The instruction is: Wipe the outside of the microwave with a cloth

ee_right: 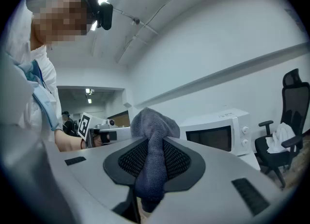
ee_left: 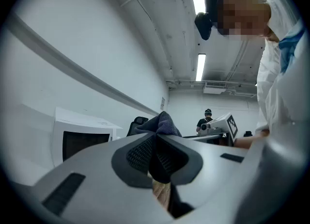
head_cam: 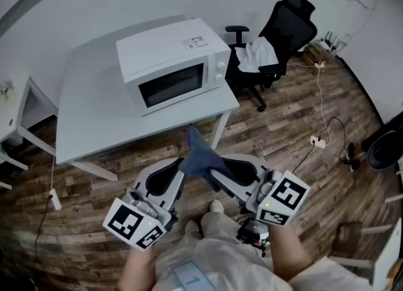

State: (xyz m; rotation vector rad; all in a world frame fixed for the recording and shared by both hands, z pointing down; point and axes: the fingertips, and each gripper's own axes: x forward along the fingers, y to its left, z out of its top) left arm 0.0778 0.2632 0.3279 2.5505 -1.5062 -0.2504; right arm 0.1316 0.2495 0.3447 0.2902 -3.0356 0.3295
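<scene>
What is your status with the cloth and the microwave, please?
Left hand-held gripper and right hand-held gripper both shut on the cloth. Microwave ahead on the table, cloth not yet on it. Nothing in the way.

On the worktop, toward its right end: microwave. Right of the worktop: chair, garment on its seat. Before the worktop: cloth, between left claw and right claw, both clamped on it.
</scene>
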